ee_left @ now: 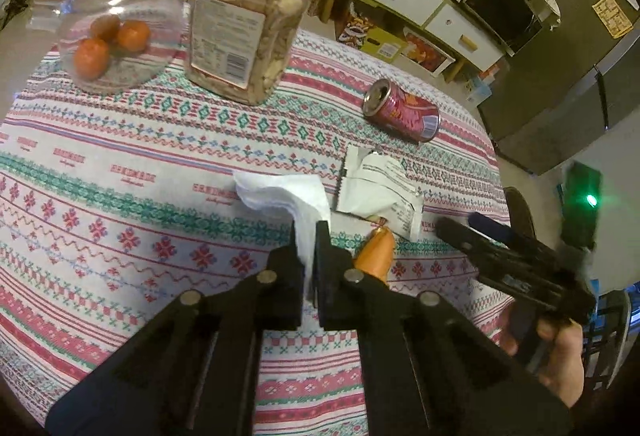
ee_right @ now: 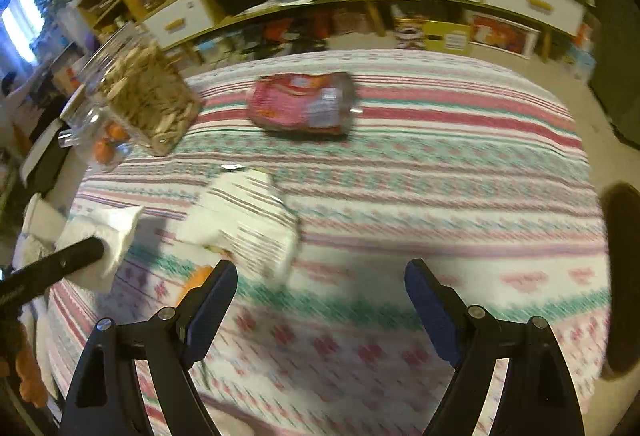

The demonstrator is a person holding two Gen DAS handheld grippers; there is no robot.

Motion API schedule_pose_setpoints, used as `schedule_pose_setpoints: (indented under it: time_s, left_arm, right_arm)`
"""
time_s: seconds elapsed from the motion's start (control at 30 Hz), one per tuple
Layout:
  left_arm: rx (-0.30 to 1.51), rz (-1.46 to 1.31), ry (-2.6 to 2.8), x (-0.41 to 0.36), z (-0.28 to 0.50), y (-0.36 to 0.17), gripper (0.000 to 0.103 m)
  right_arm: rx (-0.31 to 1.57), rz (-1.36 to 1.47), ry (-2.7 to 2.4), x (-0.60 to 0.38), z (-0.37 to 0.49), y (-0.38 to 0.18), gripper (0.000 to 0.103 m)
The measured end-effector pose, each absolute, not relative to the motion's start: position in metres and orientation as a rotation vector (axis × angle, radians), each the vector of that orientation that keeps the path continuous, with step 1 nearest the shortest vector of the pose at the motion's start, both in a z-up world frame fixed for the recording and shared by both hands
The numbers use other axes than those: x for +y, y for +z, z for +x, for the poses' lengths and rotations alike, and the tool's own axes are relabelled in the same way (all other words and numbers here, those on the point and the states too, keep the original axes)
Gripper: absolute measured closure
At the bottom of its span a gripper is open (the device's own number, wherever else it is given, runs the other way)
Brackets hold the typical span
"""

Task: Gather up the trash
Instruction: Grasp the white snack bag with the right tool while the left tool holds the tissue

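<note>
Your left gripper is clamped on the tissue, jaws nearly closed on its fold. Your right gripper hangs wide open with nothing in it, the wrapper at eleven o'clock just ahead. Farther off at twelve, the can lies on its side on the tablecloth.

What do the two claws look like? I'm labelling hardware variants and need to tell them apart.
Left claw: matte black, flat black fingers, triangular cut-out linkage arms with silver round pins. Right claw: same black frame and silver pins, but dark blue finger pads. A bare hand grips its handle; no cables visible.
</note>
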State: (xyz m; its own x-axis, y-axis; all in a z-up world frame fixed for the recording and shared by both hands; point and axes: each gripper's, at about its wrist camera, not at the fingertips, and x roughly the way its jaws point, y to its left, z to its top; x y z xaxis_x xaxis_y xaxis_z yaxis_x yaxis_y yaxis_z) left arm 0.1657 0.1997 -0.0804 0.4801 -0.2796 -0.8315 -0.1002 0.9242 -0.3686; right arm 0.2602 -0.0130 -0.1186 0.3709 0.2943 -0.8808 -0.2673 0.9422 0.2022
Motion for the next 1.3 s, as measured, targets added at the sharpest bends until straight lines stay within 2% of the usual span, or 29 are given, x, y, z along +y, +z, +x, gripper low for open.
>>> schedule_pose_setpoints:
  time_s: [0.17,0.33,0.4,0.47,0.5,0.53,0.57,0.6,0.97,1.03,1.07,1.1,1.13,1.3]
  left_arm:
    - [1.066,-0.419,-0.110,0.211,0.162,-0.079,0.098]
    - [1.071,-0.434,-0.109,0.216,0.162,-0.080,0.098]
    - [1.076,-0.429,-0.111,0.215,0.162,-0.081,0.098]
    - [1.082,-0.426,-0.113,0.215,0.161,-0.082,0.098]
    - [1.083,-0.426,-0.113,0.215,0.162,-0.082,0.098]
    - [1.088,-0.429,-0.116,0.215,0.162,-0.083,0.098]
    - [1.090,-0.431,-0.118,0.215,0.162,-0.084,0.098]
    - [1.095,-0.432,-0.122,0.214,0.162,-0.084,0.098]
    - [1.119,-0.405,-0.159,0.198,0.157,-0.082,0.098]
    - [1.120,-0.407,-0.141,0.200,0.155,-0.081,0.098]
    - [1.120,-0.409,-0.132,0.202,0.154,-0.080,0.098]
    - [1.119,-0.413,-0.118,0.206,0.154,-0.080,0.098]
    - [1.119,-0.418,-0.103,0.210,0.153,-0.080,0.098]
    - [1.119,-0.418,-0.059,0.227,0.150,-0.081,0.098]
  right_arm:
    - [1.191,-0.099,0.386,0.027,0.276,-0.141,0.017]
    - [1.175,-0.241,0.356,0.049,0.276,-0.150,0.031]
    - [1.162,-0.252,0.358,0.051,0.276,-0.148,0.060]
    - [1.169,-0.247,0.360,0.052,0.277,-0.148,0.065]
    - [1.169,-0.247,0.362,0.052,0.278,-0.147,0.076]
    - [1.169,-0.247,0.363,0.051,0.278,-0.147,0.081]
    - [1.172,-0.243,0.365,0.050,0.278,-0.147,0.093]
    - [1.175,-0.237,0.366,0.048,0.276,-0.146,0.097]
    - [1.174,-0.154,0.357,0.018,0.257,-0.128,0.097]
    - [1.195,-0.086,0.385,0.016,0.260,-0.123,0.086]
    - [1.210,-0.051,0.395,0.016,0.262,-0.121,0.065]
    - [1.215,-0.028,0.401,0.019,0.264,-0.119,0.036]
    - [1.208,-0.018,0.406,0.021,0.267,-0.116,0.028]
    - [1.241,0.042,0.428,0.052,0.284,-0.116,0.027]
